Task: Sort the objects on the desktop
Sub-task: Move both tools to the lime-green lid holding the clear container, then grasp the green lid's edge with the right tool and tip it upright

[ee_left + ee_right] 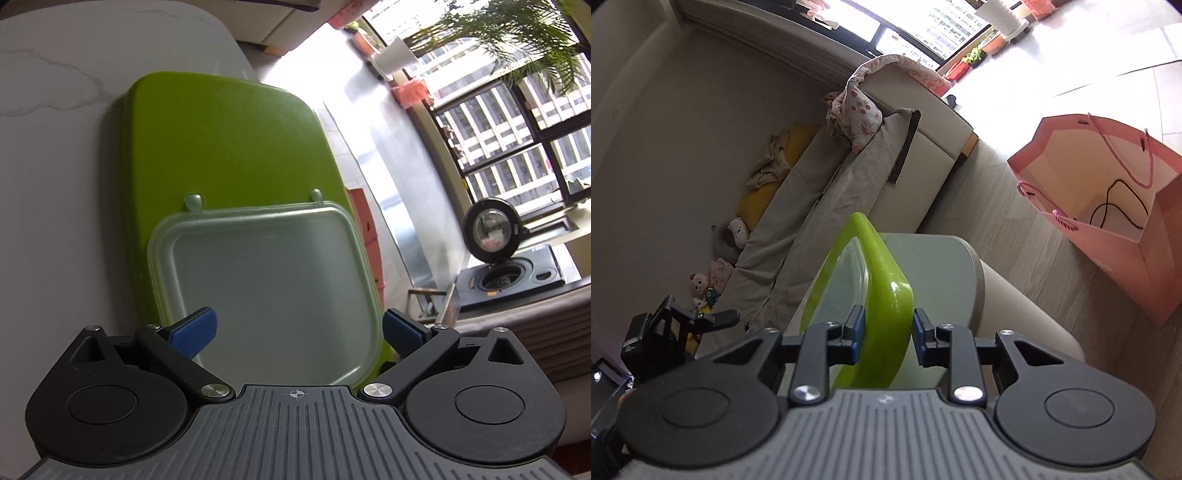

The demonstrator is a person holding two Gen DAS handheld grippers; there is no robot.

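Observation:
A lime-green tray (221, 147) lies on the white marbled table (55, 166), its right side at the table's edge. A translucent plastic lid (266, 280) rests on the tray's near end. My left gripper (297, 328) hovers open over the lid, one blue pad on either side, neither touching it. In the right wrist view the same tray (886, 295) shows edge-on with the lid (846, 284) on its left face. My right gripper (888, 332) is shut on the tray's near rim, with its pads against both sides.
A pink paper bag (1108, 206) stands open on the wooden floor to the right. A grey sofa (849, 192) with cushions and soft toys lies beyond the table. A black round appliance (491, 232) and potted plants sit by the window.

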